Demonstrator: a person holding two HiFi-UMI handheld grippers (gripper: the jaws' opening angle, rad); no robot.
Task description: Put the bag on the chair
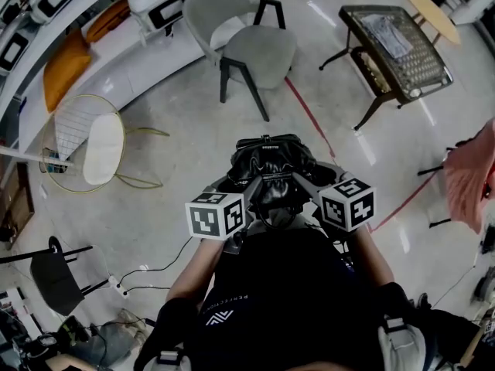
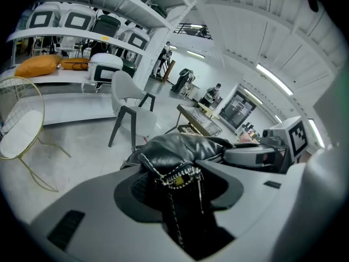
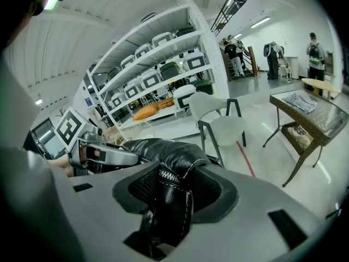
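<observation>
A black leather bag (image 1: 268,161) hangs in the air in front of the person, held from both sides. My left gripper (image 1: 249,185) is shut on the bag's (image 2: 174,149) left end, where a zipper and chain show between the jaws. My right gripper (image 1: 300,182) is shut on the bag's (image 3: 163,152) right end, a stitched leather fold pinched between its pads. A grey upholstered chair (image 1: 251,49) with black legs stands on the floor ahead, a good way beyond the bag. The same chair (image 2: 131,100) appears in the left gripper view, and in the right gripper view the chair (image 3: 221,125) stands behind the bag.
A gold wire chair (image 1: 89,141) with a white cushion stands at the left. A dark wicker-top table (image 1: 398,49) is at the far right. White shelves (image 1: 69,37) with an orange cushion run along the left. A red floor line (image 1: 309,114) passes between chair and table. People stand far off.
</observation>
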